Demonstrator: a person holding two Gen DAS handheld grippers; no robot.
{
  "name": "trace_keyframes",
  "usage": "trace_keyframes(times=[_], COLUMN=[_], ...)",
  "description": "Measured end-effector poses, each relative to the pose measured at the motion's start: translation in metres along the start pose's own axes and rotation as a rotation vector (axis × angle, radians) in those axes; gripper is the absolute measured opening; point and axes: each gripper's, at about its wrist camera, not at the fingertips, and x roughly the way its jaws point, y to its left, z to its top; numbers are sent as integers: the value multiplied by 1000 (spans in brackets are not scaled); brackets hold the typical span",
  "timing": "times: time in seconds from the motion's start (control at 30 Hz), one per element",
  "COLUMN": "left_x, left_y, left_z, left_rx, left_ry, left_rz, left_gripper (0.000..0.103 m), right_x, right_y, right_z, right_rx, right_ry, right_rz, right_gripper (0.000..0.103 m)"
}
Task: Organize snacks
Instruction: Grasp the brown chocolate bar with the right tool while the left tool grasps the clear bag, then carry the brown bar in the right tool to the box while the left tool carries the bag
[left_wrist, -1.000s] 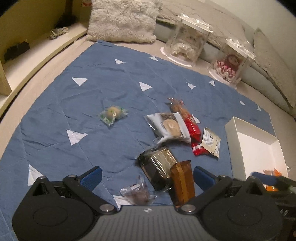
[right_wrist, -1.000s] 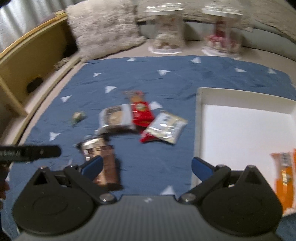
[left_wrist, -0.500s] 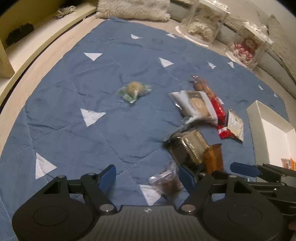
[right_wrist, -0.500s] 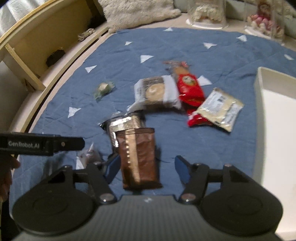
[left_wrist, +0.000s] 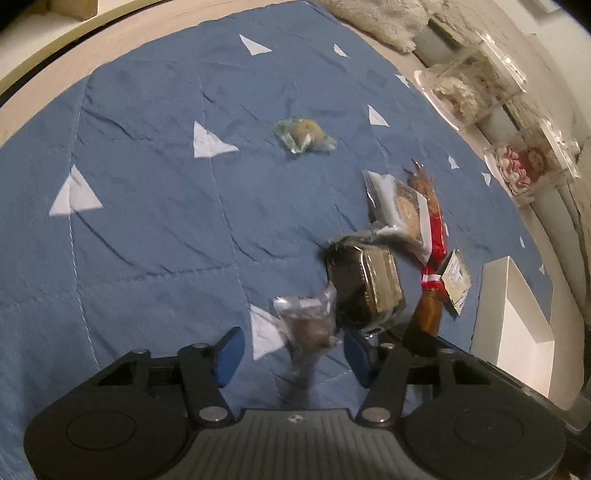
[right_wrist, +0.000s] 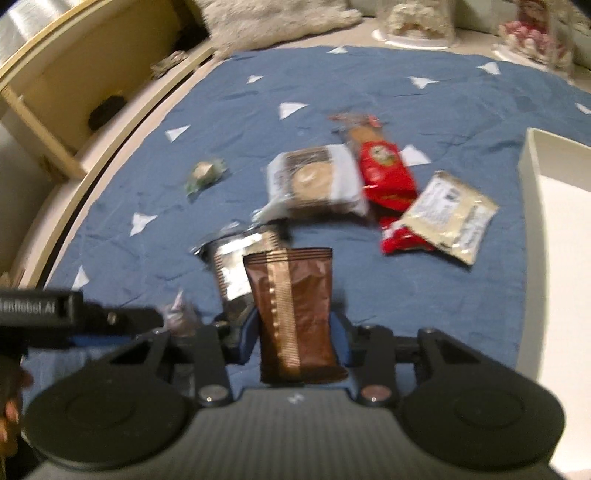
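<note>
I'm mid-pickup: my right gripper (right_wrist: 295, 332) has just been closing, pinching the brown packet (right_wrist: 295, 310), my left gripper (left_wrist: 291, 350) closing around the clear-wrapped snack (left_wrist: 306, 321), unpinched; next, the white box (left_wrist: 517, 317) at right.

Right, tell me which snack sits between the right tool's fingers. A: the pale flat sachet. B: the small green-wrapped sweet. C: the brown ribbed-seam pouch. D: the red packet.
C: in the right wrist view the brown pouch stands between the blue pads of the right tool, whose jaws have just been closing on it; the other snacks named lie farther out on the blue blanket.
</note>
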Motion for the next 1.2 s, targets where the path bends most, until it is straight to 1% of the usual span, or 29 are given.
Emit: trace_keyframes(times=[0.07,0.2,0.33,0.4,0.47,0.53,0.57,0.73,0.87,1.03,1.2], left_x=[3,8,16,22,29,30,29,19,1,-22,-28], left_y=[-4,-7,-19,-24,-30,-35,-37,-40,-46,-55,-58], left_z=[-3,-9,-16,-17,-18,-16,-15,-16,-17,-22,-27], left_rx=[-18,-109,-139,-128,-86,-54,-36,5,41,78,82], left_ry=[-9,-24,-50,-56,-50,-53,-54,-75,-115,-165,-170], left_rz=[8,-16,17,40,73,90,92,81,59,8,-4], left_gripper=[52,52,50,40,40,33,33,28,24,24,24], right_x=[-4,-10,-13,-15,-15,-17,-18,-27,-42,-72,-95], right_y=[-5,-12,-17,-18,-19,-20,-20,-23,-25,-38,-54], right_z=[0,-1,-1,-1,-1,-1,-1,-2,-4,-8,-16], right_rx=[12,22,27,28,28,25,24,22,20,30,54], right_ry=[-6,-11,-14,-15,-16,-17,-18,-31,-58,-109,-142], right_rz=[-9,-15,-29,-27,-25,-24,-24,-24,-14,-13,-39], right_gripper=[47,47,47,47,47,47,47,47,47,47,47])
